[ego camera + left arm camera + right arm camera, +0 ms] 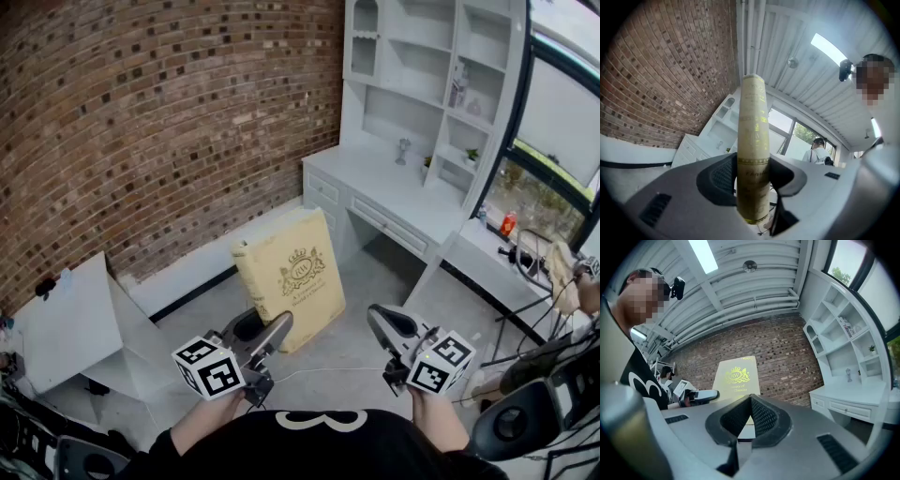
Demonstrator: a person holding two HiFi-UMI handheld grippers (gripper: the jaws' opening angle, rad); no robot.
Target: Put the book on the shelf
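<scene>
The brick wall (169,112) fills the left, and the white shelf (422,84) stands over its bench (375,183) at the right. The cream book (289,277) is upright in front of the person, well apart from the shelf (its gold crest faces the right side). Both forearms reach forward, level and side by side. The left tongs (274,330) pinch the book's lower spine edge. The right tongs (380,323) are pressed together with nothing between them.
</scene>
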